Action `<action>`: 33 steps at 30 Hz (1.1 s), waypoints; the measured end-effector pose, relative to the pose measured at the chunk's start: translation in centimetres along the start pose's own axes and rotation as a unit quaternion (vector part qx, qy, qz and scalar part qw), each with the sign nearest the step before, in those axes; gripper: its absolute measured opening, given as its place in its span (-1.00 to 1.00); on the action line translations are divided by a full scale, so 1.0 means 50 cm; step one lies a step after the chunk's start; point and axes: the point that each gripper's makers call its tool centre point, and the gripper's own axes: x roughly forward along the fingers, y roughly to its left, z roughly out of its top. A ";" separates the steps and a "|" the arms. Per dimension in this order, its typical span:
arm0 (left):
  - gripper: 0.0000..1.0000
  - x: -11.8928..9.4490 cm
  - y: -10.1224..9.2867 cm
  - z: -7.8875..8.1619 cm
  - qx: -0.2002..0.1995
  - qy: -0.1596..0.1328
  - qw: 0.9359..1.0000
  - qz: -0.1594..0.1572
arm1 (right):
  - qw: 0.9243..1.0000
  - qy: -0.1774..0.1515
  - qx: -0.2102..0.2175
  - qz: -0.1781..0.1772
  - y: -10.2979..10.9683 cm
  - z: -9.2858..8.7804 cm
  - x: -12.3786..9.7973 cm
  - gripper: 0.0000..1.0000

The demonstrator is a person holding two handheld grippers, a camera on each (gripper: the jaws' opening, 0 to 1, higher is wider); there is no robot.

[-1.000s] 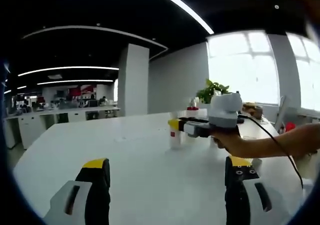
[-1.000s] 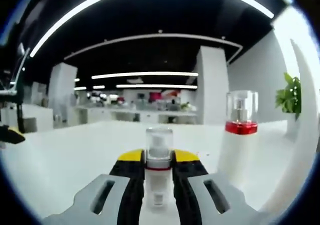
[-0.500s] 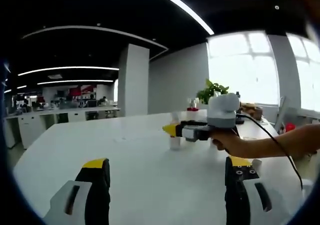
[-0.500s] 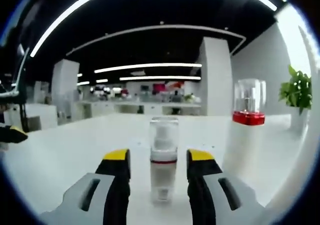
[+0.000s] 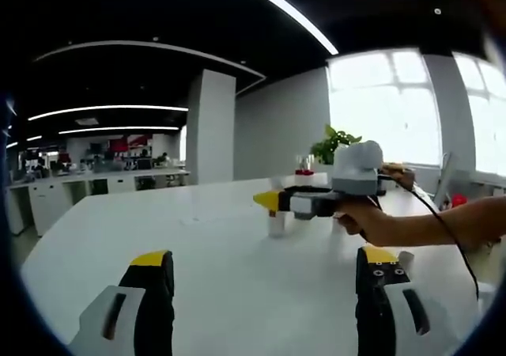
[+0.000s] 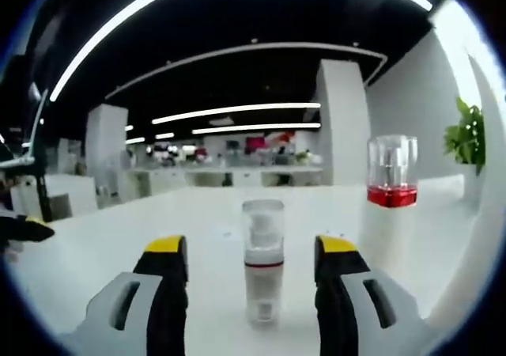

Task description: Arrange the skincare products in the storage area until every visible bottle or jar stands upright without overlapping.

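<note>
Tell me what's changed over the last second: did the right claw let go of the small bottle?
Yes. The right claw, shut on the small clear-capped bottle a second ago, has opened wide and backed off; the bottle now stands upright alone on the white table, apart from both jaws. The taller red-collared bottle stays upright to its right. The left claw stays open and idle.

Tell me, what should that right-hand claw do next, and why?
Probably draw the right gripper straight back. Its jaws are open and clear of the small bottle, which stands upright on the table, apart from the taller red-banded bottle.
</note>
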 end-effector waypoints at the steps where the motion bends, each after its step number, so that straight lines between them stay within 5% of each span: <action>1: 0.97 0.001 0.000 0.000 0.001 0.000 1.000 0.000 | 1.000 0.000 0.001 0.002 0.000 0.001 -0.002 0.32; 19: 0.97 0.001 0.000 -0.004 0.003 0.003 1.000 0.001 | 1.000 0.015 0.012 0.023 0.006 -0.010 -0.047 0.25; 33: 0.97 0.002 0.001 -0.007 0.003 0.006 1.000 0.001 | 0.996 0.017 0.015 0.090 0.066 -0.006 -0.103 0.37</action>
